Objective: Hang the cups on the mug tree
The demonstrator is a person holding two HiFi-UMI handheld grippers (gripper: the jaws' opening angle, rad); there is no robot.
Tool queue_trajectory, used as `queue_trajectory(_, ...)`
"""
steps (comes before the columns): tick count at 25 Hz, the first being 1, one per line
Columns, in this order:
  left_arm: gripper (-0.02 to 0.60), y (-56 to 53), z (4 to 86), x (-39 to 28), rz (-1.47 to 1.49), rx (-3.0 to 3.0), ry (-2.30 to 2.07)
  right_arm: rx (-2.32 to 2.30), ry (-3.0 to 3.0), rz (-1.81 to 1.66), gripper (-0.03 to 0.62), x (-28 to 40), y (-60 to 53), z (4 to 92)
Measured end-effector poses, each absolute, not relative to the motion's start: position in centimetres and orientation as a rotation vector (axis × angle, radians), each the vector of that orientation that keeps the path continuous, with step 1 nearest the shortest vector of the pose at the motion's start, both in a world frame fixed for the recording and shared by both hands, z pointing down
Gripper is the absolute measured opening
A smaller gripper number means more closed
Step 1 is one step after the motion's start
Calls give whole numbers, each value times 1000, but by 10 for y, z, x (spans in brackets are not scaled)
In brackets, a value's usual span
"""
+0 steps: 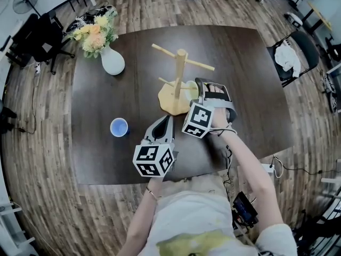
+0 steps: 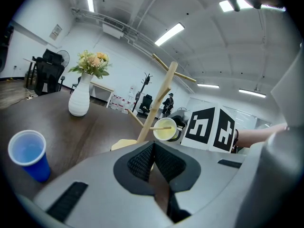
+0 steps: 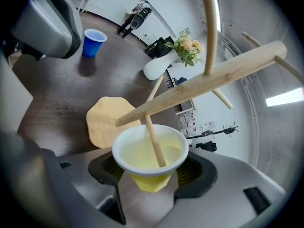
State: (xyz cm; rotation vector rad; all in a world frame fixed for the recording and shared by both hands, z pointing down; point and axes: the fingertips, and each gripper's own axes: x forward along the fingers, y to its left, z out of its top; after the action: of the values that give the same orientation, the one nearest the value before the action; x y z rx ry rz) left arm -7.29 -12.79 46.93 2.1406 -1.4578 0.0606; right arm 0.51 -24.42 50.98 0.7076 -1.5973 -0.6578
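Premises present as an open office or lab-type workroom, not a home. Noted: swivel office chairs [image 1: 41, 36], a pedestal fan [image 1: 25, 0] and loose cables [image 1: 285, 167] on wood-plank flooring [image 1: 48, 159]. Overhead, strip lights [image 2: 168, 34] and exposed pipework [image 2: 95, 18].

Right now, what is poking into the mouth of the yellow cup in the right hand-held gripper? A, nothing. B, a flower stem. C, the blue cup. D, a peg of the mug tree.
D: the right gripper view shows a wooden peg of the mug tree reaching inside the yellow cup.
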Motion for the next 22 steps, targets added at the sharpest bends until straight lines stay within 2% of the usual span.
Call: queue_trajectory(22, 16, -117, 472, -89, 46, 2111, -1496, 661, -1525, -860, 310, -21, -236, 513)
